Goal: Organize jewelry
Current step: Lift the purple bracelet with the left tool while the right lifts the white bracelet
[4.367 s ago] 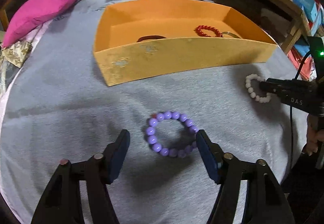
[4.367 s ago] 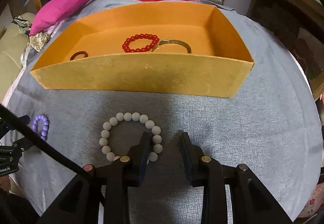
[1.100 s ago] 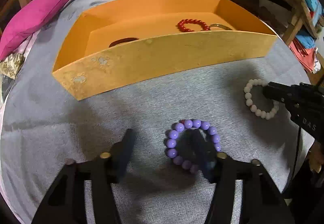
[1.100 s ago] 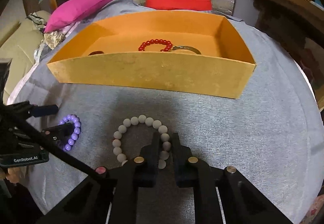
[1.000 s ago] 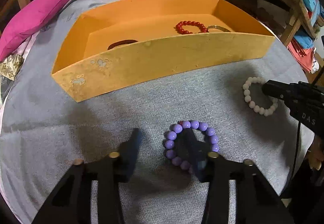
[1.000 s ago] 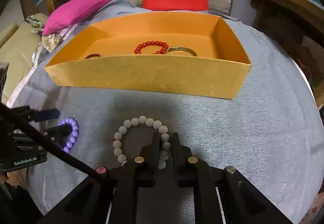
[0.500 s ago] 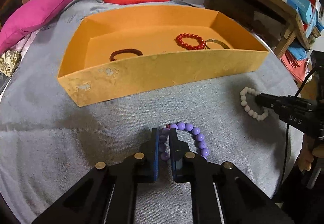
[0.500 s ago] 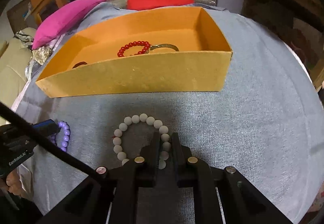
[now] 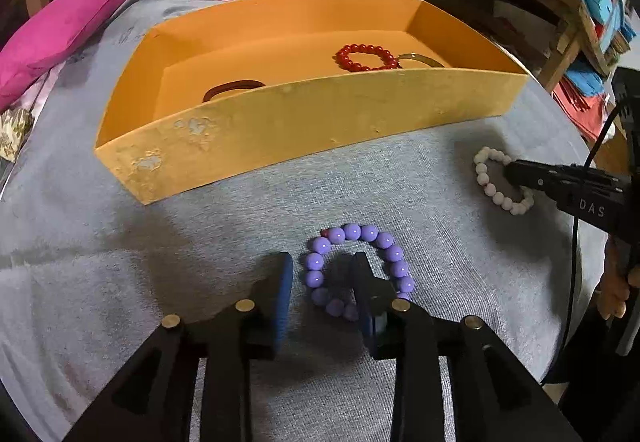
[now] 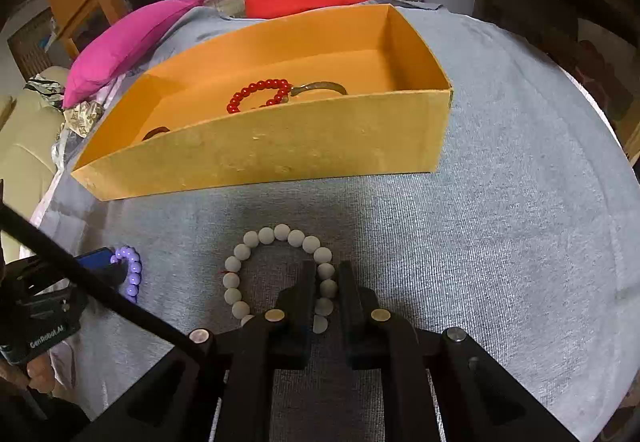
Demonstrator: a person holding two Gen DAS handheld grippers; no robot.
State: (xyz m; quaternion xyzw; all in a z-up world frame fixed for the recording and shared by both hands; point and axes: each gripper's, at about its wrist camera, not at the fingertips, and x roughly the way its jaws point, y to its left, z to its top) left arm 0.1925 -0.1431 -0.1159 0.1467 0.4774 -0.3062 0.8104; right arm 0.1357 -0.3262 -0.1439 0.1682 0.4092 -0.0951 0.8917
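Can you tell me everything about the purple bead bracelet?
The purple bead bracelet is a ring of round, shiny, plastic-looking lilac beads, with one small reddish bead at its far side. It lies flat on the grey cloth, in front of the orange box, not in it. The left claw is open around its left side: one finger stands inside the ring, the other outside.

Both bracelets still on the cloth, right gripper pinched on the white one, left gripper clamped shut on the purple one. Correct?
One error: the left gripper is not clamped shut. The left wrist view shows its jaws apart, straddling one side of the purple bracelet, one finger outside the loop and one inside. The rest holds: both bracelets lie on the grey cloth, and the right gripper is pinched on the white bracelet.
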